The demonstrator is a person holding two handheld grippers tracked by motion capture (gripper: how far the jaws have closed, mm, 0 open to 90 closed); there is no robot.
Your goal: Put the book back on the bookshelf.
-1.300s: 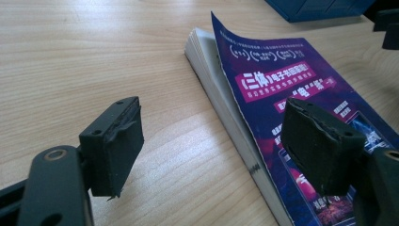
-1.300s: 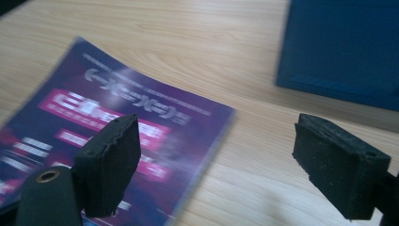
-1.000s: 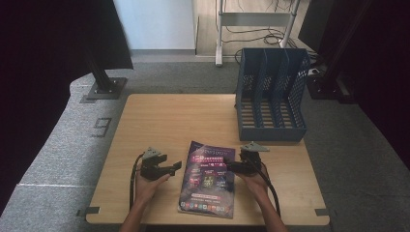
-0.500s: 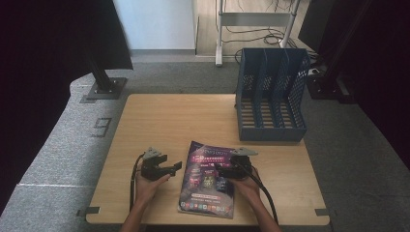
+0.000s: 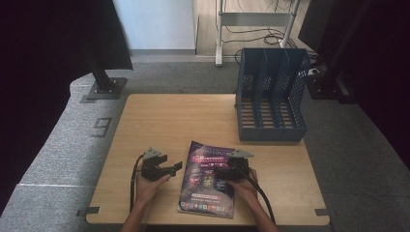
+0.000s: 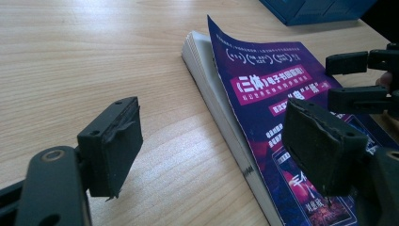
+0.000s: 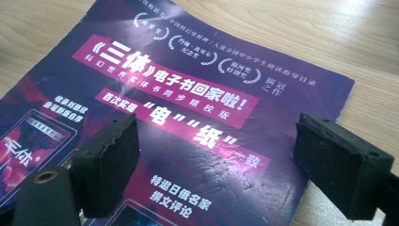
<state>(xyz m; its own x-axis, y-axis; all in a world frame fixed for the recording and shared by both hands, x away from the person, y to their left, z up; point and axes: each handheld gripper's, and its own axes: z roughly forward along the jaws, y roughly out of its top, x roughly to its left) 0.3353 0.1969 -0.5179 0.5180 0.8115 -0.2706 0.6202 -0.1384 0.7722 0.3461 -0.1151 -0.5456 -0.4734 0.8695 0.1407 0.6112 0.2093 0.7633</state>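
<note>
Pale wood grain runs across the desk (image 5: 193, 121). At the left, the left tool (image 5: 167, 169) sits low beside the book's spine edge, jaws spread wide and holding nothing. The purple-covered book (image 5: 208, 179) lies flat near the front edge. The right tool (image 5: 223, 172) hovers over its cover, jaws wide apart. Farther right stands a blue file rack (image 5: 270, 92).

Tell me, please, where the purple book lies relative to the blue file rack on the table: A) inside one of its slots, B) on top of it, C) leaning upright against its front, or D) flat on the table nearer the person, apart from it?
D: the purple book lies flat on the table, nearer the person than the blue file rack, with bare wood between them.
</note>
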